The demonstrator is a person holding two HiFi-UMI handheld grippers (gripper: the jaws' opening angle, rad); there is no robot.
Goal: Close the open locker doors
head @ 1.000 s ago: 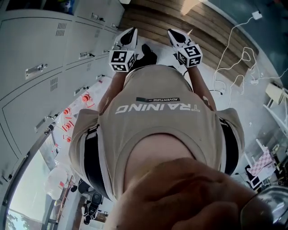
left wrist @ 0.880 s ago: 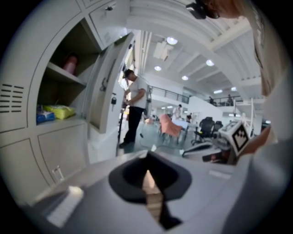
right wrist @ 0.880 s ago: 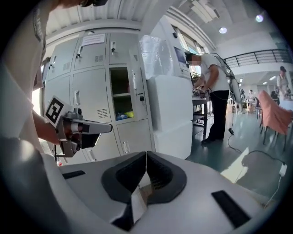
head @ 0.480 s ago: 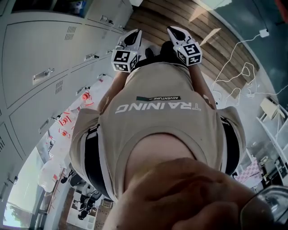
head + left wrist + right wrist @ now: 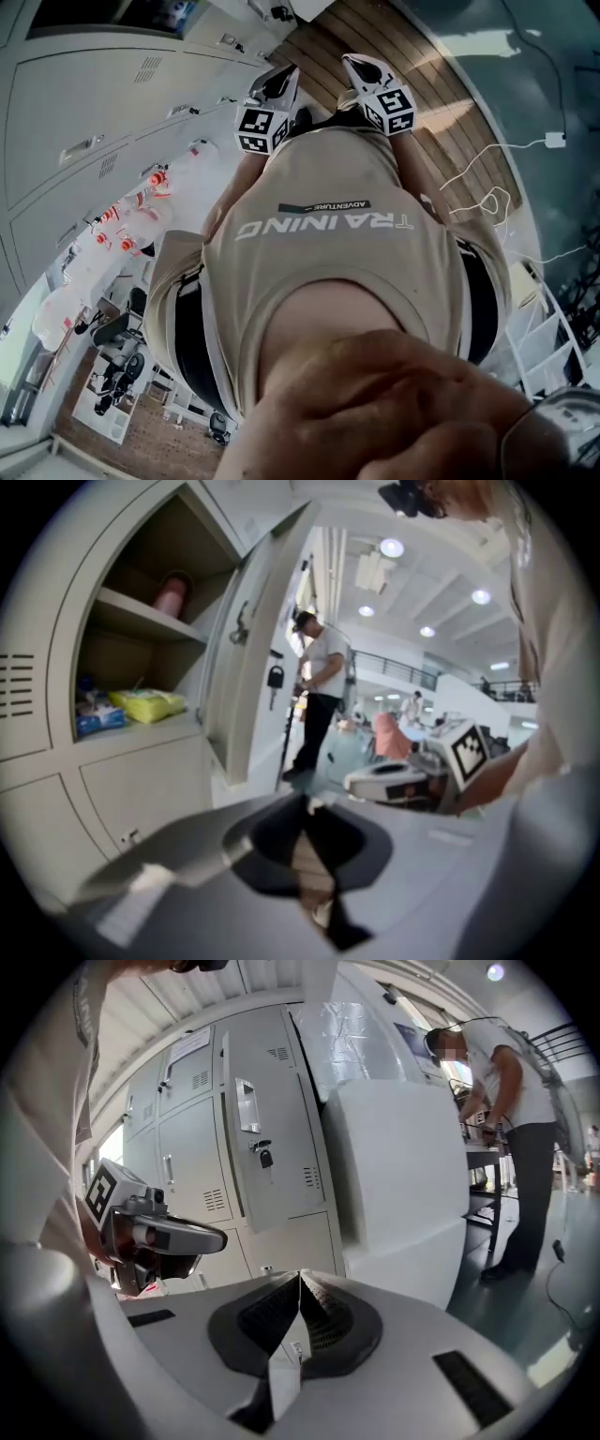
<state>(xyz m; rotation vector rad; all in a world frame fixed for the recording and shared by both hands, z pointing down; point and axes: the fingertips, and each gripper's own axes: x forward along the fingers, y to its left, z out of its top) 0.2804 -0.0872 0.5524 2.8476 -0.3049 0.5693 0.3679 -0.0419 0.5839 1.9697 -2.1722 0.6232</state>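
What we cannot make out
Our shirt (image 5: pixel 328 253) blocks most of the head view. The open locker (image 5: pixel 141 658) runs off the left gripper view's dark rim, the left gripper (image 5: pixel 305 803) itself is blurred, and the pink thing (image 5: pixel 172 594) on the locker's shelf is too small to name.

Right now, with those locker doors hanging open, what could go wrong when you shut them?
The yellow bag lies near the front of its shelf, so the door might pinch it. A person stands beyond that door; a hasty reach could bump them. A key dangles from a door's lock and may swing or snag.
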